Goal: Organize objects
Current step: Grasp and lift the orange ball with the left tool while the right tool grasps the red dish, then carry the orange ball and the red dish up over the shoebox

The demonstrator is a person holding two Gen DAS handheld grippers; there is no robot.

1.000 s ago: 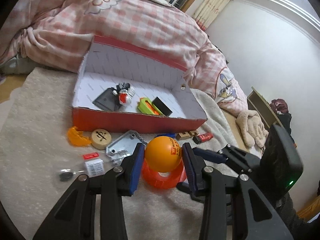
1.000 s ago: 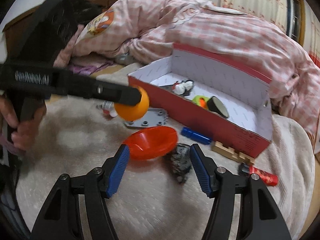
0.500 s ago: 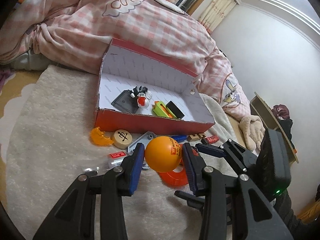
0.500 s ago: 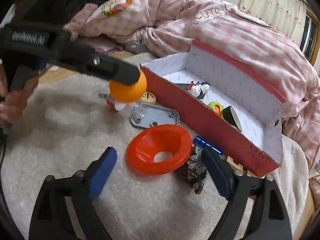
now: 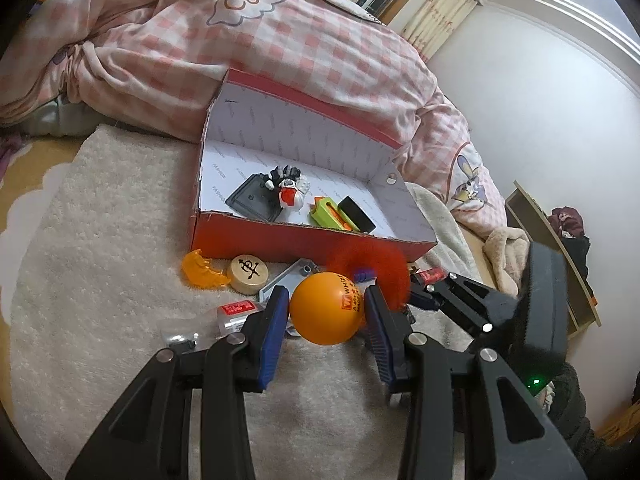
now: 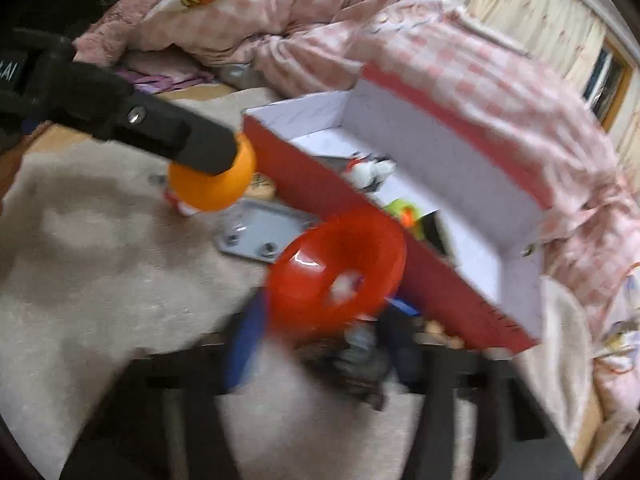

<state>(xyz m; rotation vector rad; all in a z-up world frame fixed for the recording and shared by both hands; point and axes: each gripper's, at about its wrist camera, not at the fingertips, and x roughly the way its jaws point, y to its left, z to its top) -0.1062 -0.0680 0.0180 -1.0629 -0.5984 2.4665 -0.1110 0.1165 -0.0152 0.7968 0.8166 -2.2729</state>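
My left gripper [image 5: 326, 296] is shut on an orange ball [image 5: 326, 310] and holds it above the beige carpet, short of the red cardboard box [image 5: 304, 244]. The right wrist view shows the same ball [image 6: 212, 184] under a black finger [image 6: 180, 136] of the left gripper. My right gripper [image 6: 326, 312] is closing its jaws on a red funnel [image 6: 336, 268]. The funnel is tipped up off the carpet in front of the box wall [image 6: 320, 184], and this view is blurred. A black plate, a toy figure [image 5: 290, 192] and a green piece lie inside the box.
On the carpet before the box lie an orange crescent [image 5: 200, 272], a wooden chess disc [image 5: 248, 274], a grey metal plate [image 6: 260, 228], a small red-labelled packet [image 5: 238, 310] and a red tube [image 5: 432, 276]. A pink checked quilt [image 5: 280, 40] rises behind; a wooden shelf [image 5: 552, 248] stands right.
The right gripper's jaws spread wide around the red funnel, then closed in on it, and the funnel tipped up off the carpet. The left gripper kept hold of the ball.
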